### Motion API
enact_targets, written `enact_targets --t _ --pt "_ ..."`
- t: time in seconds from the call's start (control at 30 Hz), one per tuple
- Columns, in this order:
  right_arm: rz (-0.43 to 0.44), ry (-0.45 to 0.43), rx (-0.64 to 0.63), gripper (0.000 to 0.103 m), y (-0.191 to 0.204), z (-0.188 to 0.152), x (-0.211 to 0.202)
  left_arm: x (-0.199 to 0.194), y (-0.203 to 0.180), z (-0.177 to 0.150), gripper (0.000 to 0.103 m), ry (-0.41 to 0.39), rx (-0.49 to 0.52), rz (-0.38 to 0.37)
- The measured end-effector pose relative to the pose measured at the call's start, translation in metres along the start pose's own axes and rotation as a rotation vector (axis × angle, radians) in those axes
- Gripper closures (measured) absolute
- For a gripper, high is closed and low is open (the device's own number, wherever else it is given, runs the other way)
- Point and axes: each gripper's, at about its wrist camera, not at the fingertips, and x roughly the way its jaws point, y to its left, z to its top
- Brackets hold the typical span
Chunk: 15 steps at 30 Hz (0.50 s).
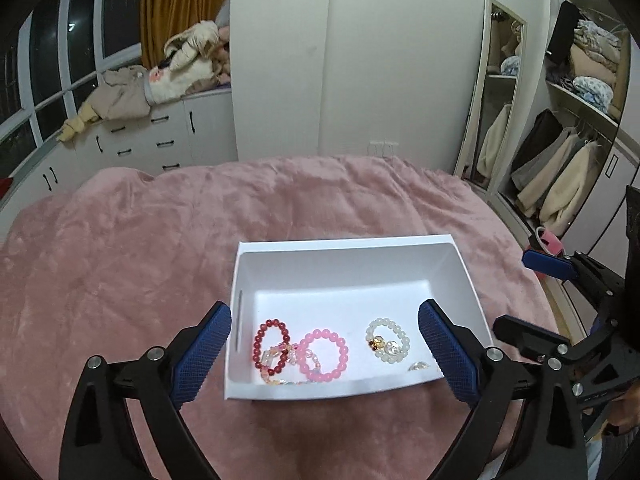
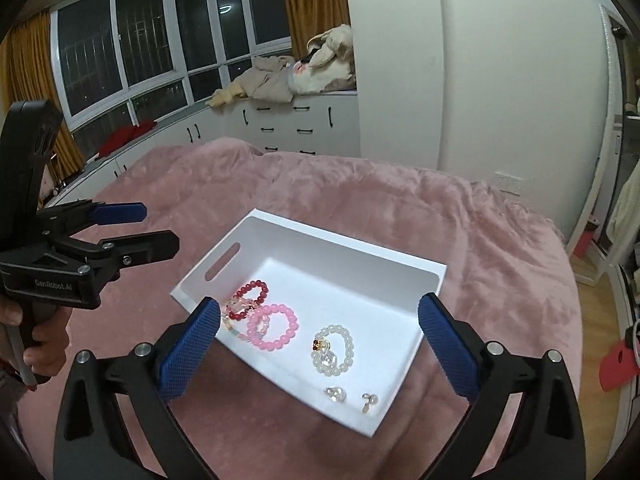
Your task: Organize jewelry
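A white box (image 1: 352, 246) (image 2: 340, 240) sits on the pink blanket. Inside lie a red bead bracelet (image 1: 272, 346) (image 2: 256, 286), a pink bead bracelet (image 1: 324, 354) (image 2: 274, 326), a white bead bracelet (image 1: 388, 340) (image 2: 334, 348) and small clear pieces (image 2: 334, 394). My left gripper (image 1: 324, 354) is open and empty, hovering over the box's near edge; it also shows in the right wrist view (image 2: 152, 232). My right gripper (image 2: 320, 348) is open and empty above the box; it also shows in the left wrist view (image 1: 516, 292).
The pink blanket (image 1: 160, 240) covers the bed all around the box. White drawers with piled clothes (image 1: 132, 92) stand at the back left. A mirror and open wardrobe (image 1: 572, 132) stand at the right.
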Motion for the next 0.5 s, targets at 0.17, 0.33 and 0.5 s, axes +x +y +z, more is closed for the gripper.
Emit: enact_targets --t 0.17,0.33,0.5 --pt "-0.021 0.004 0.009 0.005 0.011 -0.007 -0.029 -0.03 -0.004 -0.012 0.004 -0.013 0.021 0.014" --pt "-0.033 0.021 0.003 0.005 0.02 -0.023 -0.049 -0.044 -0.013 -0.032 0.004 -0.001 0.05 0.035" --pt "-0.049 0.066 -0.022 0.005 0.031 -0.043 -0.048 -0.049 -0.019 -0.054 0.004 0.019 0.05 0.046"
